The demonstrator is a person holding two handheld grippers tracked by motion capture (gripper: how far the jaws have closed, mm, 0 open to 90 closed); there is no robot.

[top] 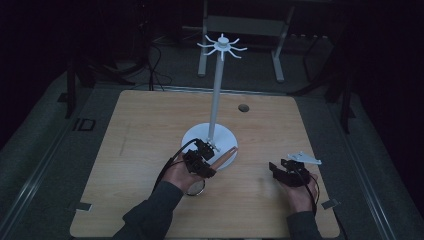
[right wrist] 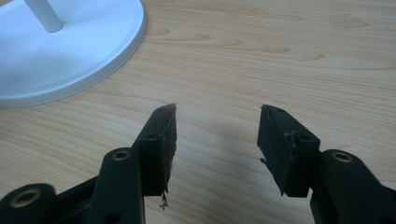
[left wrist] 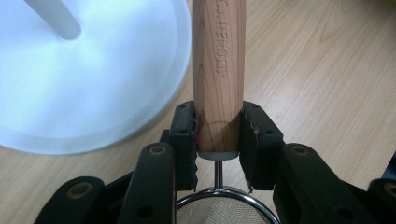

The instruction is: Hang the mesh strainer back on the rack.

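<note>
Table (top: 140,150) first, since it's the biggest thing going: a light wood-grain table with rounded corners sitting in the middle of the high view, dark room all around it, and a small round hole near its far edge, upper centre.

Next down, the tall white hook stand (top: 216,90). Its round flat base (top: 192,137) sits about dead centre on the table, a thin pole goes straight up, and there's a ring of curled hooks at the top, upper centre of the frame. The base also turns up in the upper left of both gripper views.

Then the person's forearms in dark sleeves, coming in from the bottom edge.

Left claw (top: 206,150) is just below and touching distance from the base's near edge, centre of the high view. In the left gripper view its jaws are clamped tight on the round light-wood handle (left wrist: 218,70) of a small metal mesh strainer (left wrist: 222,207). The handle runs straight up the middle of that frame with stamped lettering along it, too hard to read properly. The strainer's wire rim and mesh sit at the bottom centre, right between the claw's arms.

Right claw (top: 280,169) is lower right in the high view, well apart from the stand, with a grey three-cornered plate on top. Jaws are spread wide with nothing between them, just bare table underneath.
</note>
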